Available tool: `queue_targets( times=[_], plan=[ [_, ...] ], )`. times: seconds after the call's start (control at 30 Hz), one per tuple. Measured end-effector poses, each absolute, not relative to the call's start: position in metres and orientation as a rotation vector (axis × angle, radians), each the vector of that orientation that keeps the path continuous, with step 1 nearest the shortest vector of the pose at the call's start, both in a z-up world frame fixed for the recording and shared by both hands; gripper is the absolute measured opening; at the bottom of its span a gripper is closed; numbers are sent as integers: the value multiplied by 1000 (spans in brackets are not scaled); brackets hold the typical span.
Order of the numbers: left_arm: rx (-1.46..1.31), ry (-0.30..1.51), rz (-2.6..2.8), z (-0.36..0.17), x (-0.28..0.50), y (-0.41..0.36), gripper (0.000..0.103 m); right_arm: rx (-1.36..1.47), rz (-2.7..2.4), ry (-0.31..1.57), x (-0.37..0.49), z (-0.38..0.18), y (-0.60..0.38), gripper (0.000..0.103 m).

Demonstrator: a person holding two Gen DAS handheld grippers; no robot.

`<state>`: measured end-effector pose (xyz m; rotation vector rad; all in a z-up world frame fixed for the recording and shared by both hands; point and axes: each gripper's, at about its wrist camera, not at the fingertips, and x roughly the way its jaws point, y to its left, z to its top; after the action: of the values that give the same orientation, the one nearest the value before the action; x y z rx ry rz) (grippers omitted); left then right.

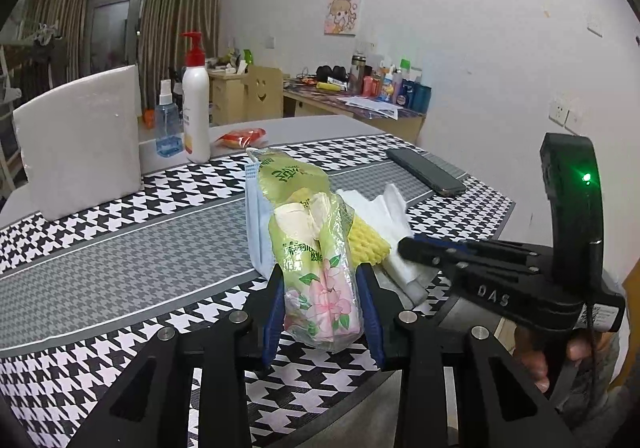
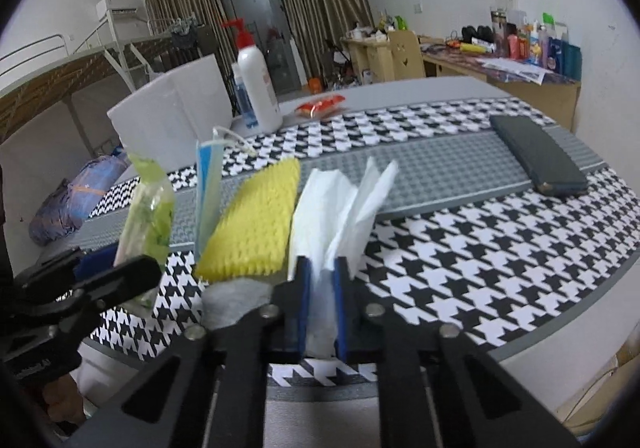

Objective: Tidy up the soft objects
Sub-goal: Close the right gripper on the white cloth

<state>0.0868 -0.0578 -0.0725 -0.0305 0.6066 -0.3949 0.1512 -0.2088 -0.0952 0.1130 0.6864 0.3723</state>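
My left gripper is shut on a green floral tissue pack, holding it upright over the near table edge; it also shows in the right wrist view. A blue face mask stands against the pack's far side. A yellow sponge lies to the right of the mask. My right gripper is shut on a wad of white tissue paper, right of the sponge. The right gripper also shows in the left wrist view.
A houndstooth cloth covers the table. A white foam block, a spray bottle, a white pump bottle and a red snack packet stand at the back. A dark phone lies at the right.
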Motion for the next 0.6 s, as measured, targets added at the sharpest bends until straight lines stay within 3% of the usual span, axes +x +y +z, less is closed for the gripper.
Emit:
queue_targets(
  times=[0.1,0.6],
  plan=[
    [-33,606,-395,-72,85,-57,36,112,369,689,152,-95,-209,6],
    [-31,538,-337,-54,68,-48,36,122,375,591,138,-68,-213,6]
  ],
)
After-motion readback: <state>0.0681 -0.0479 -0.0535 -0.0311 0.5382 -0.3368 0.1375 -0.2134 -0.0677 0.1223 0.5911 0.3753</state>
